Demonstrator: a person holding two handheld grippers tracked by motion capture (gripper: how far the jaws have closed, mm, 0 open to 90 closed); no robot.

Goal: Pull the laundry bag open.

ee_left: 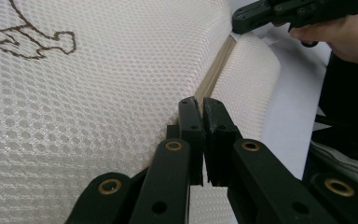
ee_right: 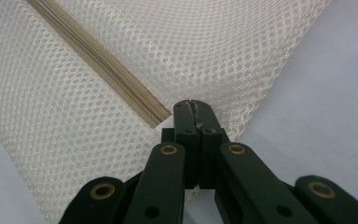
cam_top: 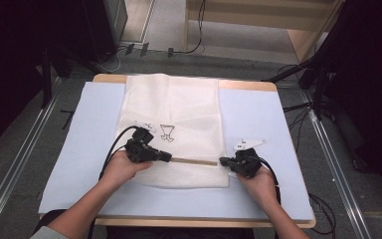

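A white mesh bag (cam_top: 179, 109) lies flat on the mat, with a tan zipper (cam_top: 194, 161) running across it near its front edge. My left gripper (cam_top: 168, 157) is shut at the zipper's left end. In the left gripper view the zipper (ee_left: 214, 70) runs straight out from between my closed jaws (ee_left: 200, 103), and what they pinch is hidden. My right gripper (cam_top: 223, 161) is shut on the bag's right edge, just past the zipper's end (ee_right: 156, 116), with mesh (ee_right: 214, 42) around its tips (ee_right: 193, 105). The right gripper (ee_left: 237, 21) also appears far off in the left gripper view.
The bag lies on a pale blue mat (cam_top: 94, 124) that covers most of a wooden table (cam_top: 248, 84). A small brown drawing (cam_top: 166, 132) is printed on the bag behind the left gripper. Cables and dark stands sit on the floor around the table.
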